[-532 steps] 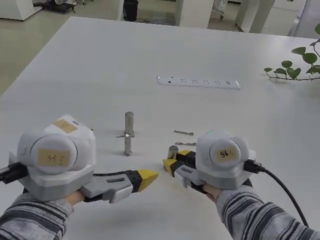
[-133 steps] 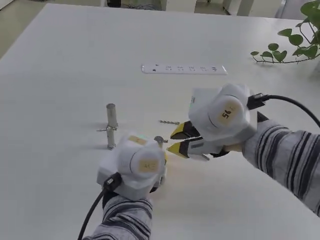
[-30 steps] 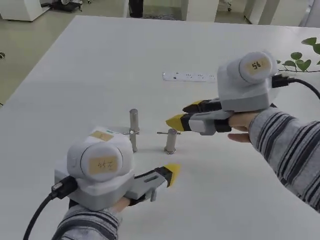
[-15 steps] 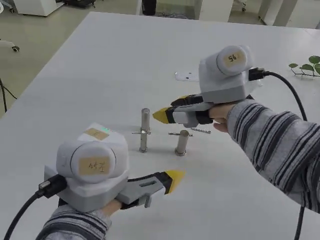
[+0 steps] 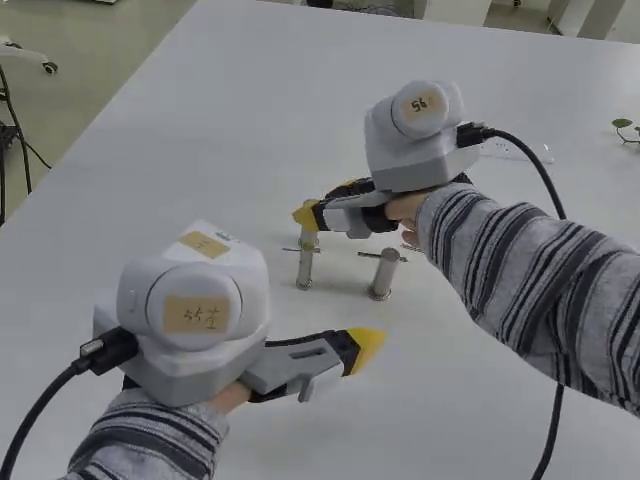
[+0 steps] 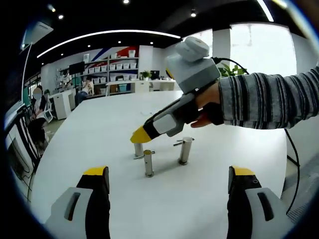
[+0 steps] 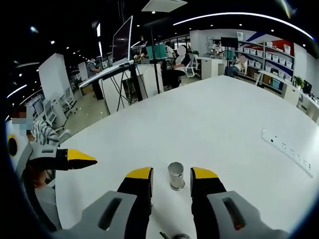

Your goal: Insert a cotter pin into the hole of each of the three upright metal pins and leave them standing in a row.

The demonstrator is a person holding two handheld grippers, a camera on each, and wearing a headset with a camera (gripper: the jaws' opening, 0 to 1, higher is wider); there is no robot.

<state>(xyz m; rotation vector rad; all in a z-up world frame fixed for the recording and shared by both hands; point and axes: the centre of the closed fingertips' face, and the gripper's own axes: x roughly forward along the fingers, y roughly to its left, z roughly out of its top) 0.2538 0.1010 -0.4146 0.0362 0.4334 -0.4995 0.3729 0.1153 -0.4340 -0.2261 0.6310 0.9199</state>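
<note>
Two grey metal pins stand on the white table. The taller pin [image 5: 304, 265] has a cotter pin [image 5: 294, 250] through it. The shorter pin [image 5: 381, 275] stands to its right, also crossed by a cotter pin [image 5: 381, 255]. My right gripper [image 5: 305, 215] reaches in from the right and hangs at the taller pin's top. In the right gripper view the pin top [image 7: 175, 175] sits in the narrow gap of the right gripper [image 7: 172, 173], with a sliver of room on each side. My left gripper [image 5: 365, 340] stays low in front. The left gripper [image 6: 168, 172] is wide open, facing both pins [image 6: 148, 163] [image 6: 185, 149].
A white power strip [image 7: 291, 149] lies farther back on the table [image 5: 200, 120]. A black cable [image 5: 545, 190] trails from the right gripper over a striped sleeve [image 5: 520, 270]. Plant leaves [image 5: 625, 130] show at the right edge. People sit at desks [image 7: 179, 64] beyond the table.
My right gripper has swung left from above the shorter pin to the taller pin's top. The left gripper stays low in front. The head camera has shifted.
</note>
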